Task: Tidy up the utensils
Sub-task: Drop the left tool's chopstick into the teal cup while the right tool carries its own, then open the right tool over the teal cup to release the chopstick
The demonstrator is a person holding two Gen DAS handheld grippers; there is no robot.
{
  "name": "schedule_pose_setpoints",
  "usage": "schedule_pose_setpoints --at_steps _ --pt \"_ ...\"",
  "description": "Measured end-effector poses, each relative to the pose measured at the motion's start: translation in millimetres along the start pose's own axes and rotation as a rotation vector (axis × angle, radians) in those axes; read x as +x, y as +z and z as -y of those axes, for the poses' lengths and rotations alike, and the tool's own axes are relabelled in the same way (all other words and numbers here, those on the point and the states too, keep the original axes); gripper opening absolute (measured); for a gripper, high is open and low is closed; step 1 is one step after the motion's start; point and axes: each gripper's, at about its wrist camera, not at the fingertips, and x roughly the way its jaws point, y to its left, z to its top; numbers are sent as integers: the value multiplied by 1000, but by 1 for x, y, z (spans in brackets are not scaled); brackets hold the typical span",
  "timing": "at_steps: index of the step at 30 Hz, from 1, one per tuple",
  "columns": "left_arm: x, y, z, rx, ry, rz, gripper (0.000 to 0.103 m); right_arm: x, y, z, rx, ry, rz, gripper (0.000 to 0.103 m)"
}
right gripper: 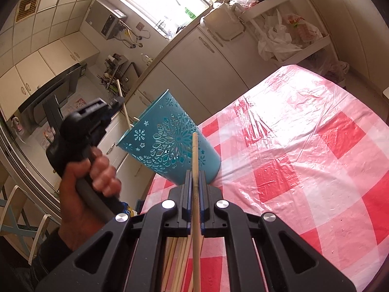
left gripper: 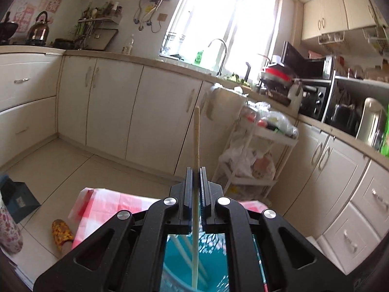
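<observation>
Kitchen scene, two wrist views. The left gripper (left gripper: 196,170) has its black fingers (left gripper: 188,182) clamped on a pale wooden chopstick (left gripper: 196,136), which runs upright through the narrow gap and projects beyond the fingertips toward the cream cabinet doors (left gripper: 114,112); its lower end descends over the mouth of the teal perforated metal utensil holder (left gripper: 177,262), seen directly beneath the gripper, where at least one other stick is blurred inside. In the right wrist view the same left gripper (right gripper: 116,104), held by a hand (right gripper: 85,182), sits just beside the rim of the teal holder (right gripper: 167,141), the chopstick (right gripper: 122,102) entering the cup's opening. The holder stands on the table covered with a red-and-white checked plastic cloth (right gripper: 304,170), near its edge. The right gripper (right gripper: 195,172) has its fingers (right gripper: 186,182) closed on a second wooden chopstick (right gripper: 195,155), whose tip overlaps the holder's side in this view; a bundle of further chopsticks (right gripper: 175,262) lies below the gripper.
</observation>
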Motion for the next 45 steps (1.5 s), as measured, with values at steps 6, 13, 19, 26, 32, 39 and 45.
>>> schedule_pose_setpoints --at_steps 6,13,19,26,32,39,45 --pt "-12 -16 -6 39 5 -30 5 -1 1 -4 -11 11 5 6" --pt "-40 -16 -12 99 22 -70 40 -10 25 -37 -49 96 94 6" --pt "-83 -12 -38 29 20 -65 57 5 80 -84 -80 183 238 6" --pt "-117 -20 -75 -88 19 -79 64 54 134 -123 -116 150 346 6" --pt "-131 -21 -90 -104 24 -61 64 102 144 -120 -124 31 254 6" --pt "-144 -17 -98 -103 26 -42 66 114 125 -118 -189 -1 151 7" --pt "-147 -33 -97 -82 40 -131 70 82 99 -109 -191 5 105 12"
